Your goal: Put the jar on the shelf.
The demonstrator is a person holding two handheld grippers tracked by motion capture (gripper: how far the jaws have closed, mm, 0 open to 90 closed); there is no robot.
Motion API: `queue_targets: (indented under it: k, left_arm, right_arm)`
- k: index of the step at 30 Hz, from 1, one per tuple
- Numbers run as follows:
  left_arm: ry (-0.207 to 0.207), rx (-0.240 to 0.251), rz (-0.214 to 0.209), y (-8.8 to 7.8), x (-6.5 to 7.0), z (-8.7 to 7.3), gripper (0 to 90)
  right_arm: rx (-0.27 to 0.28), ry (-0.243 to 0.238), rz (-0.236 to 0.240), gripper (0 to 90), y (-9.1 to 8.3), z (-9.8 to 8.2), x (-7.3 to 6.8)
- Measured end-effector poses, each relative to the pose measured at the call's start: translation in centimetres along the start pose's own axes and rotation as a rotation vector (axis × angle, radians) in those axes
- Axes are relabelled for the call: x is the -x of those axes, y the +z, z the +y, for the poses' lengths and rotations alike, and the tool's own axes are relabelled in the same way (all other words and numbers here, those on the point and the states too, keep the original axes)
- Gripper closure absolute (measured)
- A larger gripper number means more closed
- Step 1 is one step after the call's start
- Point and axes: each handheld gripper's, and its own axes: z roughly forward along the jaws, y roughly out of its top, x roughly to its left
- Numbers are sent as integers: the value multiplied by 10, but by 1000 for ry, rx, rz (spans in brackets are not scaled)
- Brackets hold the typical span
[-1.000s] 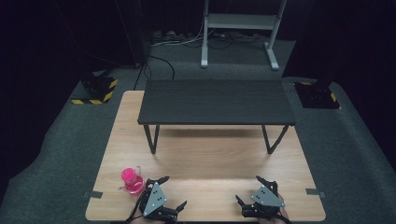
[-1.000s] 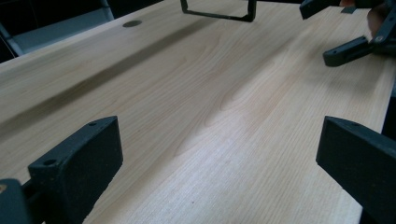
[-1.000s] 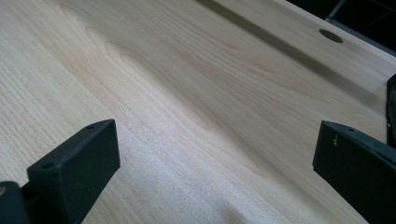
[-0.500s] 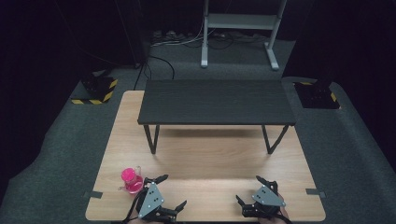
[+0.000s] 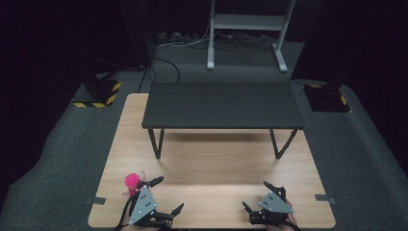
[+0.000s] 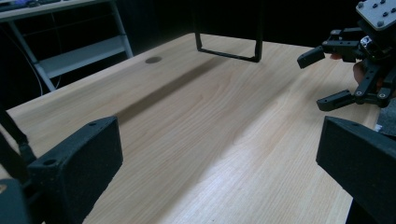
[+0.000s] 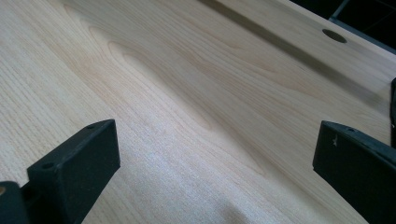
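The small bright-pink plastic cup-like object [image 5: 132, 181] stands upright on the light wooden table [image 5: 216, 159], just beside and slightly beyond the left gripper [image 5: 166, 197], well apart from the right gripper [image 5: 257, 196]; both grippers gape wide, holding nothing.

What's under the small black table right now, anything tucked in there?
Under the small black table, bare wooden tabletop and its shadow show between the legs. The strip beneath its top is covered in the high view. The pink cup sits well forward, beside the left tool.
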Motion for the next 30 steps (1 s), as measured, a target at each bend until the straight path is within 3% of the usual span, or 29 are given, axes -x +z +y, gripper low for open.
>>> queue_targets:
  k: [17, 30]
  left_arm:
    - [-21, 29, 82, -31, -26, 4, 8]
    - [-45, 16, 134, -48, -45, -10, 7]
  right_arm:
    - [2, -2, 1, 4, 0, 0, 0]
    - [4, -2, 0, 4, 0, 0, 0]
